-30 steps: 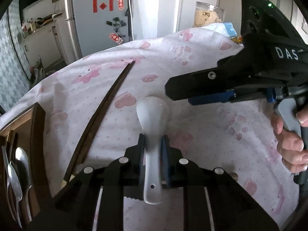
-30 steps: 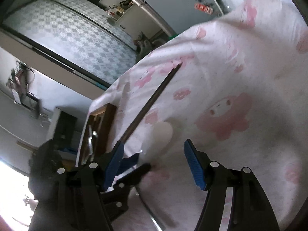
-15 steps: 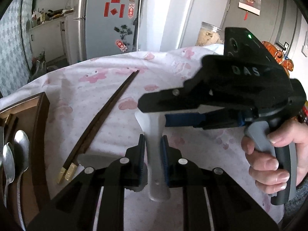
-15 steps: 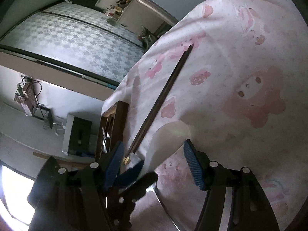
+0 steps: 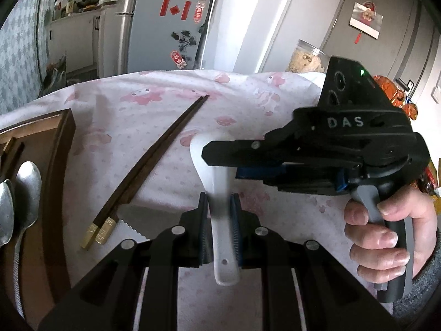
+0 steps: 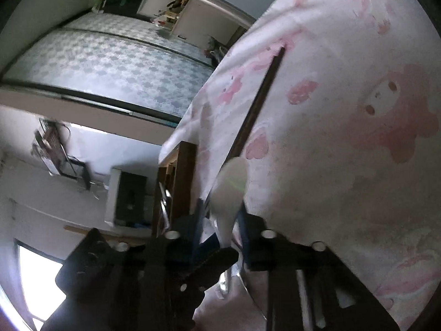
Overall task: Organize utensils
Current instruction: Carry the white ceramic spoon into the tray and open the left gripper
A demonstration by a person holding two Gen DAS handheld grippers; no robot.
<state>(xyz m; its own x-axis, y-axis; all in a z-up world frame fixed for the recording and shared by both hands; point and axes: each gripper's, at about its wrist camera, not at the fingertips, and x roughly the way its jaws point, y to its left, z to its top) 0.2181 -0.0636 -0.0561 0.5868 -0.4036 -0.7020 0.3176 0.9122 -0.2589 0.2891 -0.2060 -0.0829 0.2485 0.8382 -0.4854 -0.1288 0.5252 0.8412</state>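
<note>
My left gripper (image 5: pixel 219 207) is shut on the handle of a white ceramic spoon (image 5: pixel 217 182) and holds it above the pink tablecloth. My right gripper (image 6: pixel 220 215) has closed around the same white spoon (image 6: pixel 230 190) near its bowl; in the left wrist view it (image 5: pixel 220 157) reaches in from the right across the spoon. A pair of dark wooden chopsticks (image 5: pixel 148 165) lies diagonally on the cloth at the left. A wooden utensil tray (image 5: pixel 59 165) at the far left holds metal spoons (image 5: pixel 24 187).
A serrated grey blade tip (image 5: pixel 137 218) lies on the cloth by the chopsticks' gold ends. A jar (image 5: pixel 306 58) and orange packets (image 5: pixel 397 93) stand at the table's far right. A fridge (image 5: pixel 171 19) stands behind the table.
The right gripper has moved in over the spoon and its jaws have closed from wide open onto the spoon. The left gripper still holds the spoon's handle, lifted slightly.
</note>
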